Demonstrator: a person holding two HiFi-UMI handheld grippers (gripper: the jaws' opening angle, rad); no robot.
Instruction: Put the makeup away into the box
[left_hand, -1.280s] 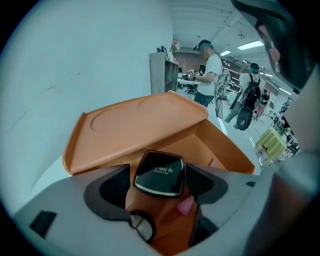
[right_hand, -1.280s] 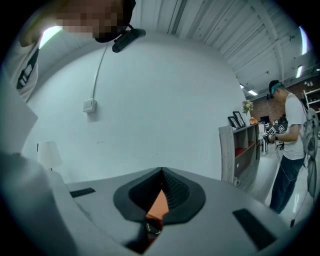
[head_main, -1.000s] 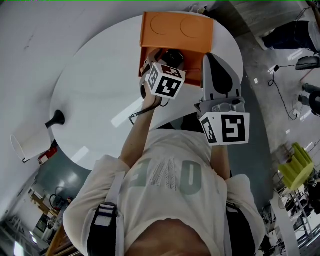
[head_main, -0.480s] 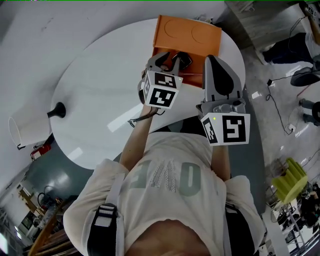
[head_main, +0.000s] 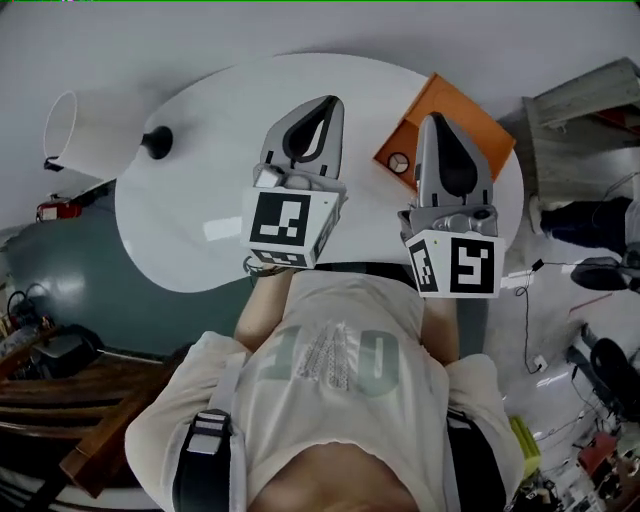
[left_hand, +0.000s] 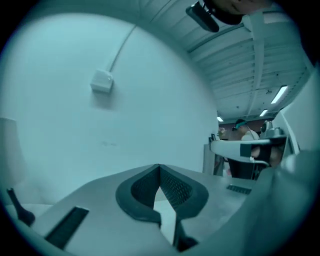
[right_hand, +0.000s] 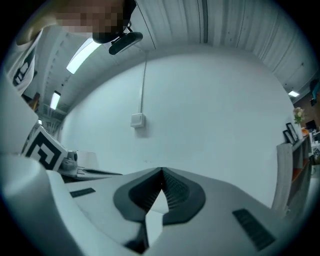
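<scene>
The orange box (head_main: 460, 105) lies at the right edge of the round white table (head_main: 200, 200); my right gripper covers much of it and its inside does not show. No makeup is in sight. In the head view my left gripper (head_main: 330, 100) is held level above the table's middle, apart from the box, shut and empty. The right gripper (head_main: 438, 118) hangs over the box, also shut with nothing in it. In the left gripper view the left gripper (left_hand: 159, 166) faces a bare wall, and so does the right gripper (right_hand: 162, 170) in its own view.
A white lampshade (head_main: 75, 125) and a black base (head_main: 157, 142) sit at the table's far left. A small box with a cable is on the wall (left_hand: 102, 80). A person (left_hand: 245, 130) stands in the background. Cables lie on the floor (head_main: 560, 265) at the right.
The left gripper came up out of the open box and its jaws closed empty. Both grippers rose and tilted level. The head view swung, so the box now lies at the right.
</scene>
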